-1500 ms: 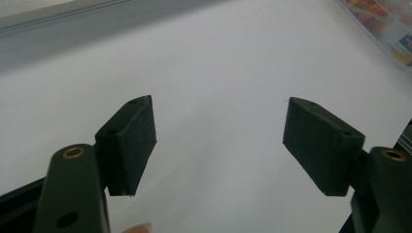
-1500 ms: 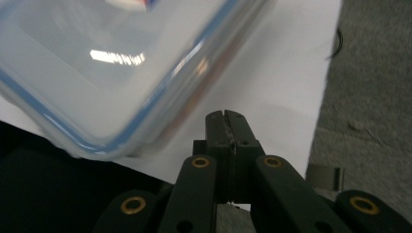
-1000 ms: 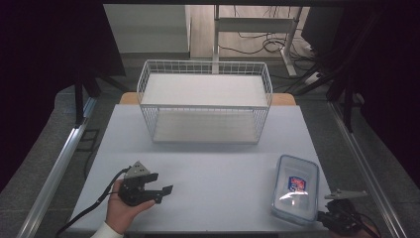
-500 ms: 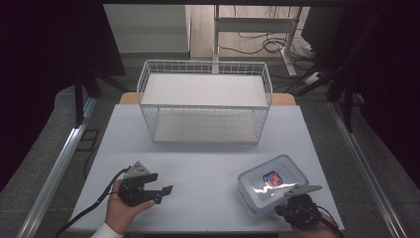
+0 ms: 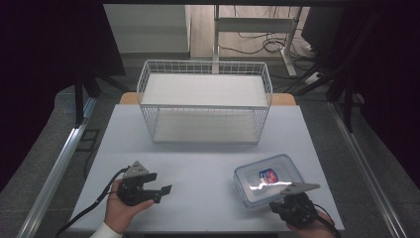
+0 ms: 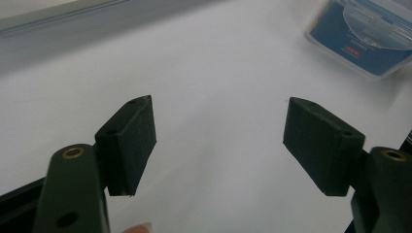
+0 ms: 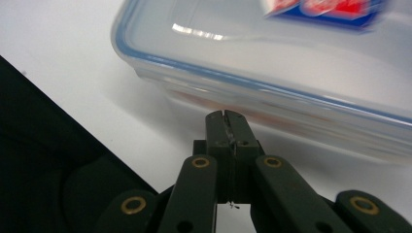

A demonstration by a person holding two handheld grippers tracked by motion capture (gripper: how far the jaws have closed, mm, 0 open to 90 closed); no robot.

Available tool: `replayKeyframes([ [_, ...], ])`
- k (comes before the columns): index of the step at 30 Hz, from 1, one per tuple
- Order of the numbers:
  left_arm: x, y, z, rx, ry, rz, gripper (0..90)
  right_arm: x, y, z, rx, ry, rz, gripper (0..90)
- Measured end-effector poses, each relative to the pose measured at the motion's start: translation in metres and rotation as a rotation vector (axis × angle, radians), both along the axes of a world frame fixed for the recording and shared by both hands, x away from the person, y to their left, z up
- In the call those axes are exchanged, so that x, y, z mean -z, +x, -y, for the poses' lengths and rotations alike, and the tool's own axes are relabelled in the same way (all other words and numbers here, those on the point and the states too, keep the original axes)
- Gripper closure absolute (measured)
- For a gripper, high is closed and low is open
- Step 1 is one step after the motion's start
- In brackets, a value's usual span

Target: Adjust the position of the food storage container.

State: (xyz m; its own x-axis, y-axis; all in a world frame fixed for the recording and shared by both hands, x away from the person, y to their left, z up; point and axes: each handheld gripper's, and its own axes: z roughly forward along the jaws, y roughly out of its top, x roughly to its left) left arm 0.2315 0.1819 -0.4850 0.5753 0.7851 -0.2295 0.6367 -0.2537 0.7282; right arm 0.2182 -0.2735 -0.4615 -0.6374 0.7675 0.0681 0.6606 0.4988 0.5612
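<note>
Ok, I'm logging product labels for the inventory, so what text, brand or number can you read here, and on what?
Nothing is legible.
Red, white and blue label on the lid of the clear plastic food container: print too blurred and small to read in all three views.
Wire basket, table: no text seen.

A white wire basket [image 5: 205,104] stands at the back of the pale tabletop [image 5: 198,173]; a clear lidded plastic container [image 5: 267,179] lies front right, the left gripper [image 5: 166,189] front left, the right gripper [image 5: 277,204] just before the container
</note>
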Motion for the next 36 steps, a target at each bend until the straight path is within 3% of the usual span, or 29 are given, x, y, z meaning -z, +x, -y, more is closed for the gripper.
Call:
replayKeyframes([
  [6, -0.001, 0.000, -0.001, -0.003, 0.004, 0.001, 27.5, -0.030, 0.007, 0.028, 0.084, 0.006, 0.107, 88.9],
  [7, -0.001, 0.000, -0.001, -0.003, 0.002, 0.002, 27.5, -0.037, 0.017, 0.043, 0.129, -0.003, 0.160, 88.9],
  [10, -0.001, 0.000, -0.001, -0.004, 0.001, 0.002, 27.5, -0.040, 0.029, 0.057, 0.177, 0.003, 0.185, 88.9],
  [11, -0.001, 0.000, -0.001, -0.008, 0.001, 0.003, 27.5, -0.038, 0.042, 0.069, 0.220, 0.001, 0.189, 88.9],
  [15, -0.001, 0.000, -0.001, -0.012, 0.001, 0.005, 27.5, -0.030, 0.059, 0.080, 0.253, -0.024, 0.185, 88.9],
  [16, 0.000, 0.001, -0.001, -0.013, 0.001, 0.004, 27.5, -0.022, 0.069, 0.084, 0.259, -0.032, 0.162, 89.0],
  [20, 0.000, 0.000, 0.000, -0.011, 0.007, 0.003, 27.5, -0.004, 0.080, 0.084, 0.244, -0.055, 0.111, 88.9],
  [30, 0.001, 0.000, 0.000, -0.013, 0.008, 0.008, 27.7, 0.006, 0.079, 0.084, 0.234, -0.070, 0.076, 89.0],
  [36, 0.001, 0.000, -0.001, -0.015, 0.015, 0.006, 27.7, 0.006, 0.071, 0.073, 0.183, -0.062, 0.053, 89.0],
])
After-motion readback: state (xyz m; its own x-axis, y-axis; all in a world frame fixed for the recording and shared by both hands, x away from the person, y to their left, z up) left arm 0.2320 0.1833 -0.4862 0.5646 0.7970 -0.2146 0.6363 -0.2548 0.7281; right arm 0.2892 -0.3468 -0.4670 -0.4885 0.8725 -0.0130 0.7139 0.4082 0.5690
